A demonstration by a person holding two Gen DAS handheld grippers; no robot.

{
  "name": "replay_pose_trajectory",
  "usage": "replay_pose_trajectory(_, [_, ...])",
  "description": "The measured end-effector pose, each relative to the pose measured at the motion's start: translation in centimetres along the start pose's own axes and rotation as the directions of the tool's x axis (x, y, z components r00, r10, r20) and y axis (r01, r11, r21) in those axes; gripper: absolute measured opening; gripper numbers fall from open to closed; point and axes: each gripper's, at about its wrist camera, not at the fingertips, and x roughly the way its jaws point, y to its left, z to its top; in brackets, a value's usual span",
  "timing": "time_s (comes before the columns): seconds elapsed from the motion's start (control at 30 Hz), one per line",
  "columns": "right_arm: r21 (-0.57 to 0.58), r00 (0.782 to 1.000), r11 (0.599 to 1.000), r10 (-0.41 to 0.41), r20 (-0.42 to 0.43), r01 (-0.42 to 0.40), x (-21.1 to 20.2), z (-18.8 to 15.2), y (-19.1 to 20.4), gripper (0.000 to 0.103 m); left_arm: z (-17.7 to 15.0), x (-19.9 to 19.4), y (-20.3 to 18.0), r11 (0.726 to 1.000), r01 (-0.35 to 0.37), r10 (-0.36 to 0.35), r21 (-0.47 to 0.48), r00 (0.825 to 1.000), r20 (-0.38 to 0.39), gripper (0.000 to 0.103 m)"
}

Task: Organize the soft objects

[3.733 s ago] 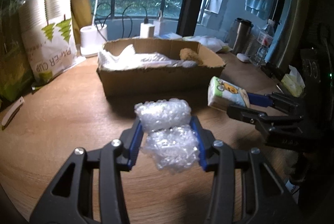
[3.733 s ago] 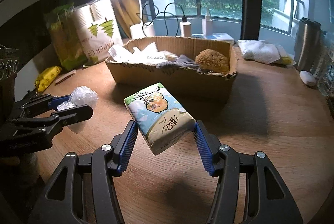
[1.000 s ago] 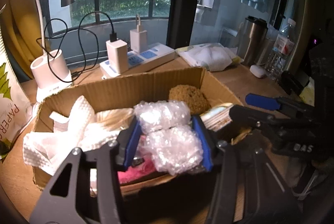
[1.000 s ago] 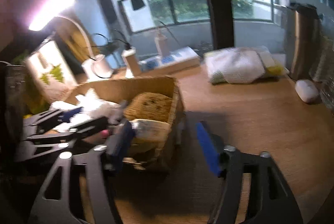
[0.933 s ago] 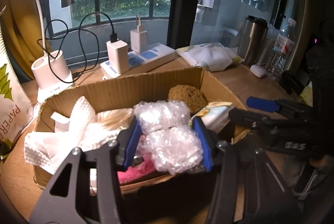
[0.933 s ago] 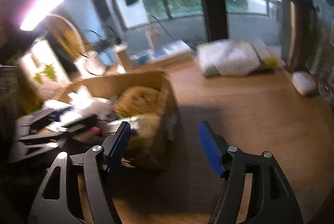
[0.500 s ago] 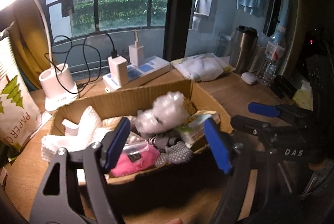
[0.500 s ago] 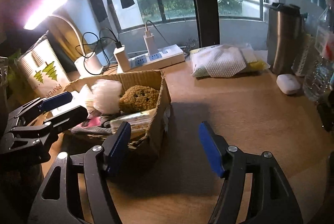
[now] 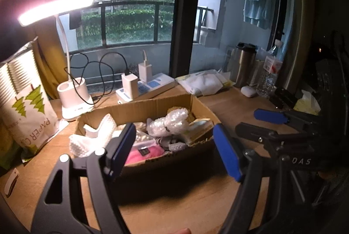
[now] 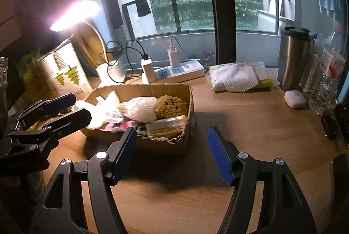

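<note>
A cardboard box (image 9: 152, 103) (image 10: 190, 107) on the wooden table holds the soft things. A bubble-wrap bundle (image 9: 170, 122) (image 10: 141, 110) lies in its middle, with a tissue pack (image 9: 200, 128) (image 10: 166, 124) at the right end. Also inside are a brown sponge (image 10: 171, 106), white cloth (image 9: 93, 138) and a pink item (image 9: 144, 152). My left gripper (image 9: 173, 126) (image 10: 80, 107) hangs open and empty above the box's near side. My right gripper (image 10: 172, 131) (image 9: 248, 120) stands open and empty, off the box's right front corner.
A lit desk lamp (image 9: 74, 100), a paper-cup bag (image 9: 26, 103) and a power strip with chargers (image 9: 148, 85) stand behind and left of the box. To the right are a packet of white cloths (image 10: 237, 76), a steel tumbler (image 10: 293, 59), a water bottle (image 10: 327, 76) and a small white case (image 10: 294, 98).
My left gripper has opened and let the bubble wrap drop into the box. Both grippers have risen and drawn back from the box, so it looks smaller and farther away.
</note>
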Motion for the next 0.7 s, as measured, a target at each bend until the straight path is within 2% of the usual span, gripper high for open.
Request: replay_pose_trajectory(0.7, [-0.078,0.998,0.997,0.007,0.060,-0.002,-5.6,-1.0,5.6,0.070,-1.9,-8.4,1.1,0.999,-0.016,0.019,-0.029,0.996,0.082,0.075])
